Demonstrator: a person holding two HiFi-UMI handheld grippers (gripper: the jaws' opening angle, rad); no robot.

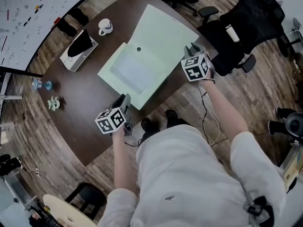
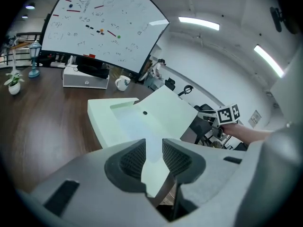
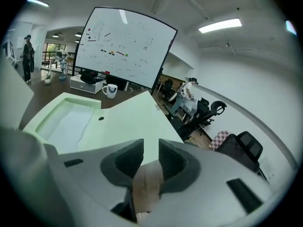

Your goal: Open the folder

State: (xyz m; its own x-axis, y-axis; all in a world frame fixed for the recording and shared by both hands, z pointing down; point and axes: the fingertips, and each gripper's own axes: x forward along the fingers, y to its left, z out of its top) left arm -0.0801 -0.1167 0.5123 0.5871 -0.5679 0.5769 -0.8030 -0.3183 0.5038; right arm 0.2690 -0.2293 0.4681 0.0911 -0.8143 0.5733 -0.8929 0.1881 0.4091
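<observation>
A pale green folder (image 1: 137,70) lies open on the dark brown table (image 1: 80,122). Its shallow tray is on the left, and its flap (image 1: 163,34) stretches up and to the right, with a dark snap (image 1: 138,49) near the fold. My left gripper (image 1: 124,100) hovers at the near table edge, just short of the folder's near corner, jaws open and empty. My right gripper (image 1: 191,48) hangs beside the flap's right edge, open, holding nothing. In the left gripper view the folder (image 2: 142,122) lies beyond the gripper (image 2: 154,157). In the right gripper view the flap (image 3: 123,119) lies beyond the gripper (image 3: 150,160).
A white mug (image 1: 105,27) and a black-and-white box (image 1: 79,48) stand at the table's far left. A small plant (image 1: 54,103) and a blue lamp figure (image 1: 42,84) sit near the left edge. A whiteboard (image 1: 33,13) stands beyond. Black office chairs (image 1: 246,27) crowd the right.
</observation>
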